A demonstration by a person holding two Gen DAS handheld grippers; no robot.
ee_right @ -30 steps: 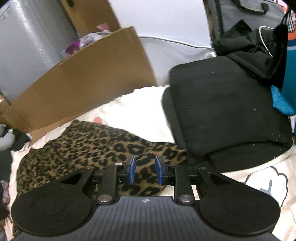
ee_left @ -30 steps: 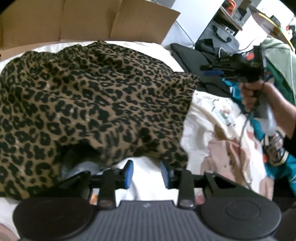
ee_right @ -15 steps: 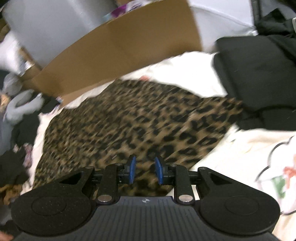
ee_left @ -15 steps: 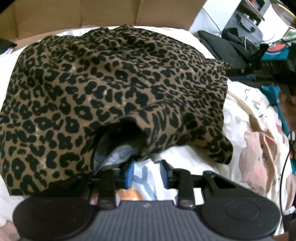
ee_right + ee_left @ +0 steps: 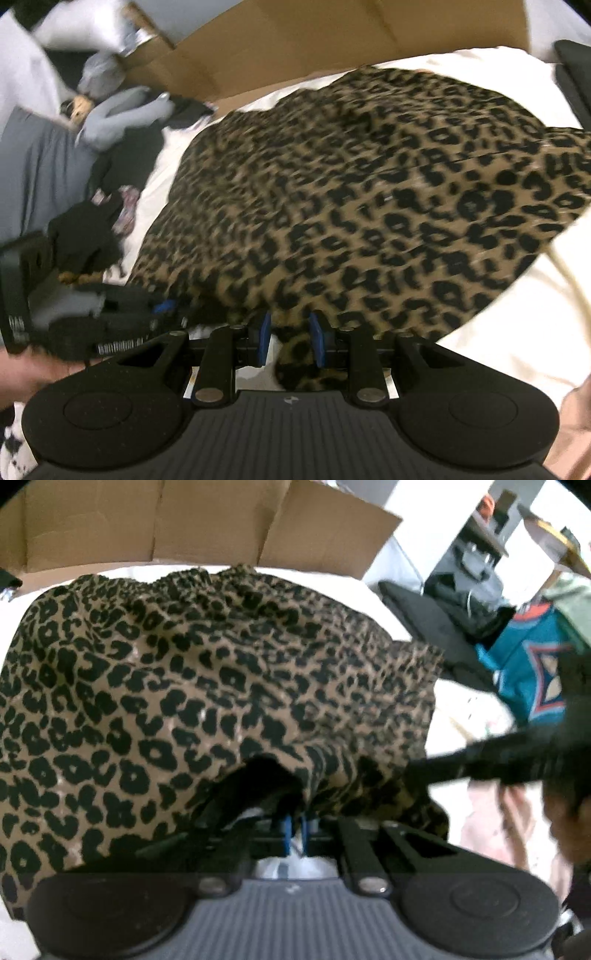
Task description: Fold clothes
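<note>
A leopard-print garment (image 5: 221, 683) lies spread on a white sheet (image 5: 517, 314). My left gripper (image 5: 294, 830) is at the garment's near hem. Its blue pads are drawn together under the drooping edge, pinching the fabric. My right gripper (image 5: 290, 339) hovers at the same near edge with its pads apart. A lobe of the leopard-print garment (image 5: 369, 203) lies between and below them, and the pads do not press on it. In the right wrist view the left gripper (image 5: 162, 306) shows close by at the left. The right gripper's body is a blurred black bar (image 5: 498, 760) in the left wrist view.
Brown cardboard (image 5: 184, 524) stands behind the bed. Folded black clothes (image 5: 424, 616) and a teal garment (image 5: 528, 672) lie at the right. Grey and dark clothes (image 5: 37, 166) are piled at the left. A hand (image 5: 29, 369) holds the left gripper.
The left gripper pushed in under the near hem and its jaws closed. The right gripper swung left across the garment and came down at the near edge, beside the left one.
</note>
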